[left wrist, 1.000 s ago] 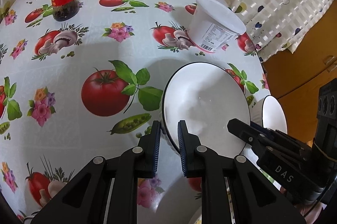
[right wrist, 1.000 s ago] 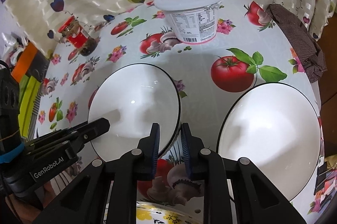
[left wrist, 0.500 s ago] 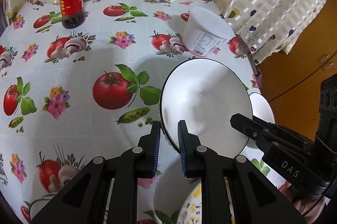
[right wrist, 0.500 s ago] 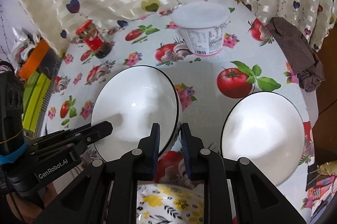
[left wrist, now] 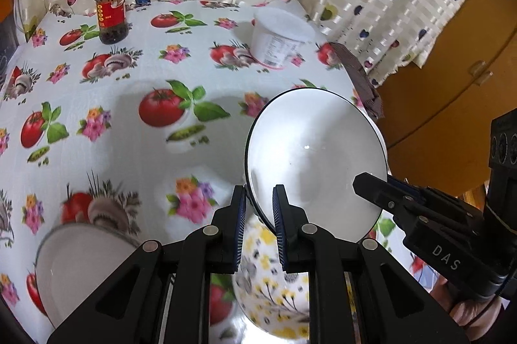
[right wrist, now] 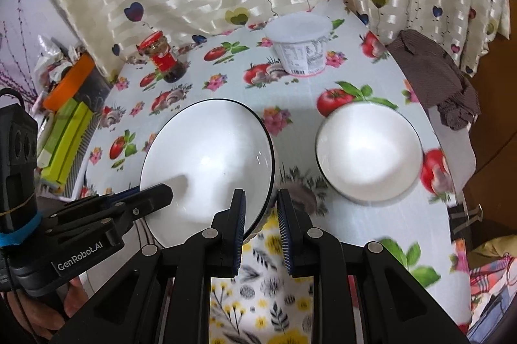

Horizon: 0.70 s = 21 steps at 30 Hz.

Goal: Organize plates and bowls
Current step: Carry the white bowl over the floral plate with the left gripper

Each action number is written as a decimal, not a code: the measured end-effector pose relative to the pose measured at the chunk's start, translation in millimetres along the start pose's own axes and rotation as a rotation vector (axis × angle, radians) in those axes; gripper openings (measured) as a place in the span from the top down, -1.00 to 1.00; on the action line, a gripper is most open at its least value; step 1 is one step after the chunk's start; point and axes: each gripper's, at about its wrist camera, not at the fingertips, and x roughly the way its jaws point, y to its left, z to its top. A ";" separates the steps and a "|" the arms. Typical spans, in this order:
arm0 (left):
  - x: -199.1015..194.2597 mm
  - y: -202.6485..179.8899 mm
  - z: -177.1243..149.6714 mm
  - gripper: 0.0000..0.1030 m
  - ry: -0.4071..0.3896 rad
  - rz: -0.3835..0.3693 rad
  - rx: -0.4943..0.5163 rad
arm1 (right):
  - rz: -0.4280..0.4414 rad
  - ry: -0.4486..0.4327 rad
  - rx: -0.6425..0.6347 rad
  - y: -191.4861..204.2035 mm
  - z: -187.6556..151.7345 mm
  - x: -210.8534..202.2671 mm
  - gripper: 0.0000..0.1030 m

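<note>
Both claws, left [left wrist: 258, 208] and right [right wrist: 261, 208], pinch the white bowl [right wrist: 206, 163] by its rim; a floral plate [right wrist: 258, 295] lies beneath, a second bowl [right wrist: 368, 153] right of the right claw.

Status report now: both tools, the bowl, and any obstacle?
Left tool and right tool both shut on white bowl rim, bowl off table. Floral dish underneath. Second white bowl on table.

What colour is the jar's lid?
Red, on the jar at the table's far side; clearest in the left wrist view.
</note>
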 end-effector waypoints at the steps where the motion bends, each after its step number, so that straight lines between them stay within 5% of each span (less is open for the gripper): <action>1: -0.7 -3.0 -4.8 0.67 0.004 -0.001 0.004 | -0.004 0.002 0.000 -1.3 -6.1 -3.5 0.62; 21: 20.6 -20.3 -78.9 0.66 0.107 0.008 0.002 | -0.019 0.088 0.021 -22.0 -85.7 -2.2 0.62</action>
